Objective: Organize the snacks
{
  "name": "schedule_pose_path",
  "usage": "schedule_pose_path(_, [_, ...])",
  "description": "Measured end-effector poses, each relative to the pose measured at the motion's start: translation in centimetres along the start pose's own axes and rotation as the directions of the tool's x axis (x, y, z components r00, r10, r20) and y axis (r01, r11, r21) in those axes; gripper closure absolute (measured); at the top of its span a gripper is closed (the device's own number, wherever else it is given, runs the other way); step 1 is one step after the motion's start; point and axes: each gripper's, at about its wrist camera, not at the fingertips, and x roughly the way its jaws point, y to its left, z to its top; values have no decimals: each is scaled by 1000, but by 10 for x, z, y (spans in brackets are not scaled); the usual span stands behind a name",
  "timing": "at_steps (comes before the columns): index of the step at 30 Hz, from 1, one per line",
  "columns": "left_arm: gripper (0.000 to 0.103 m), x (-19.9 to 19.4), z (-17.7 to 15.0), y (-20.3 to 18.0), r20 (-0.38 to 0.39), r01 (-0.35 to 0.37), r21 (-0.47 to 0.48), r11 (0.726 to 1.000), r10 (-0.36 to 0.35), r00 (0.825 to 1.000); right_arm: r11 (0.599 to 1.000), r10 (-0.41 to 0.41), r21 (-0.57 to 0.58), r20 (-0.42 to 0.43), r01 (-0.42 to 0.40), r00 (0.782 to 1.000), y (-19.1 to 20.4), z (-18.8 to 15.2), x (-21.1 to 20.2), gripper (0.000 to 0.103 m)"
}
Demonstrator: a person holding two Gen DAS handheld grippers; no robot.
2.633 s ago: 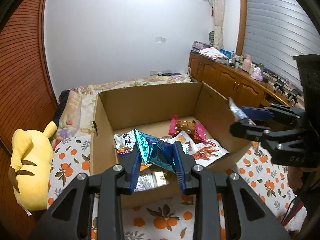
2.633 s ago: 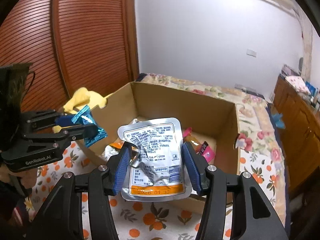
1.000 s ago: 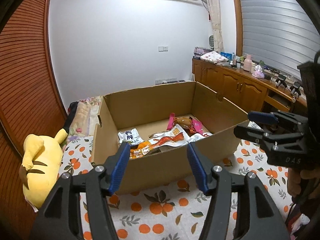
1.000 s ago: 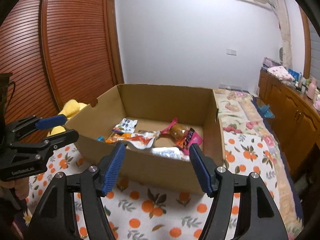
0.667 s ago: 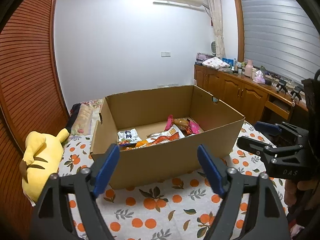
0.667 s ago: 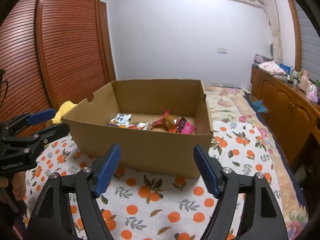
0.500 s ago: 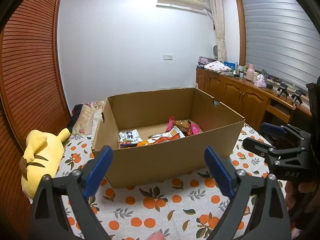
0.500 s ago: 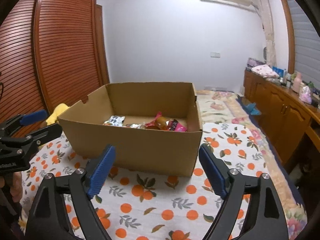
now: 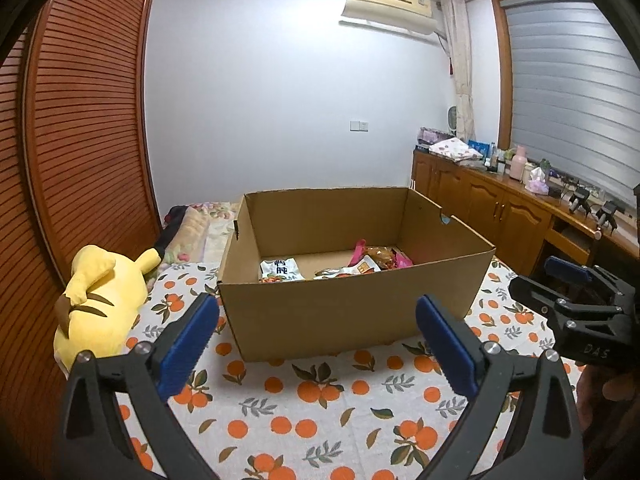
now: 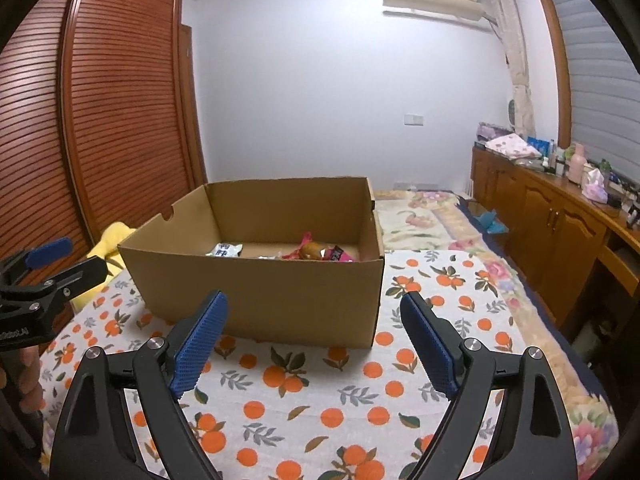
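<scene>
Both of your grippers are empty now, and this fits a pause between two deliveries.

In the left wrist view, your left gripper (image 9: 318,332) stands with its jaws wide; they have just been opening and nothing is between them. It points at the near wall of the cardboard box (image 9: 348,312), which sits on the orange-print bedcover (image 9: 312,400). The snacks (image 9: 332,270) lie low on the box floor, because the high walls keep them together. Your right gripper (image 9: 560,284) waits at the right edge, apart from the box. A yellow plush toy (image 9: 100,300) lies at the left, beside the box.

In the right wrist view, your right gripper (image 10: 314,340) also has its jaws wide, just opened, with nothing inside. It is held back from the box, so I judge you are free to fetch more. No loose packet shows on the cover here.
</scene>
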Motion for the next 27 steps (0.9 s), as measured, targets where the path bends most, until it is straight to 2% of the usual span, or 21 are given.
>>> schedule_pose_path(10, [3, -18, -9, 1, 16, -9, -7, 1000, 9, 1000, 1000, -28, 6, 27, 28, 999, 4, -8, -17, 13])
schedule_pose_path(27, [3, -14, -23, 2, -13, -31, -7, 999, 31, 999, 999, -53, 8, 26, 53, 998, 1, -19, -24, 13])
